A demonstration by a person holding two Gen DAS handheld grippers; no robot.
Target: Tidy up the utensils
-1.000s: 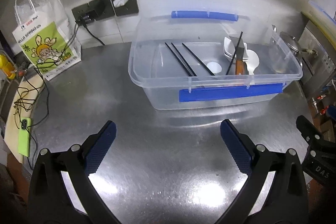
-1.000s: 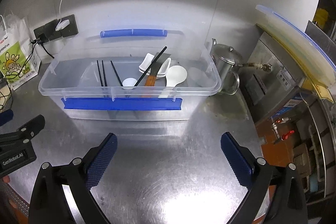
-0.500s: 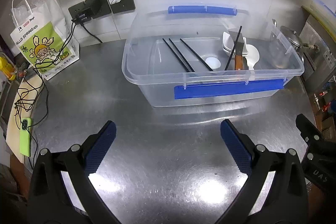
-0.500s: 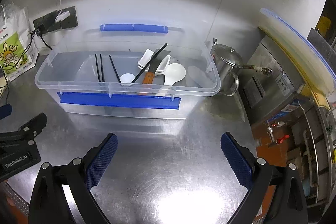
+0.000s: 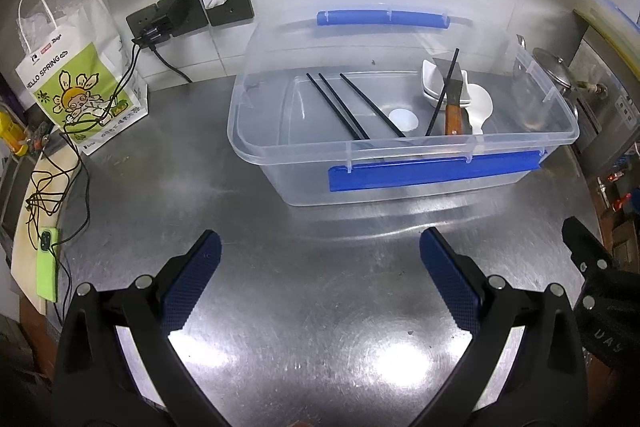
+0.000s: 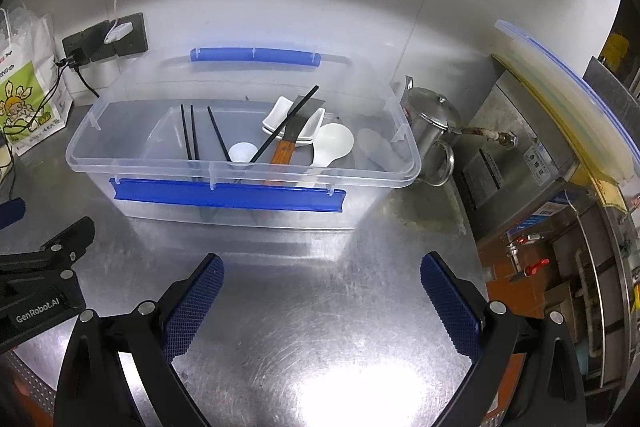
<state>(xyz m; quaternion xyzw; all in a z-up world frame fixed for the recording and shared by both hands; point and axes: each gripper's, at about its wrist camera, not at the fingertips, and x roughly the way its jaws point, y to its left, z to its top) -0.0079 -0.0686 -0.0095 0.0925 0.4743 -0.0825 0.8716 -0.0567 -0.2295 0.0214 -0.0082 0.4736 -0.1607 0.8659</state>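
A clear plastic bin [image 5: 400,147] with blue handles stands on the steel counter; it also shows in the right wrist view [image 6: 240,171]. Inside lie black chopsticks [image 5: 344,107] [image 6: 192,139], a wooden-handled spatula [image 5: 454,107] [image 6: 288,143], white spoons [image 5: 478,107] [image 6: 332,147] and small white dishes [image 5: 432,79] [image 6: 280,115]. One chopstick [image 6: 284,125] leans across the dishes. My left gripper [image 5: 320,259] is open and empty in front of the bin. My right gripper [image 6: 320,275] is open and empty, also short of the bin.
A paper bag [image 5: 80,83], wall sockets with cables [image 5: 188,11] and a green phone [image 5: 46,267] are at the left. A steel kettle [image 6: 432,131] and metal equipment [image 6: 540,167] stand right of the bin. The left gripper's body shows in the right wrist view [image 6: 40,275].
Both grippers have shifted slightly: the bin sits further right in the left wrist view and a little larger in the right wrist view. Both stay open.
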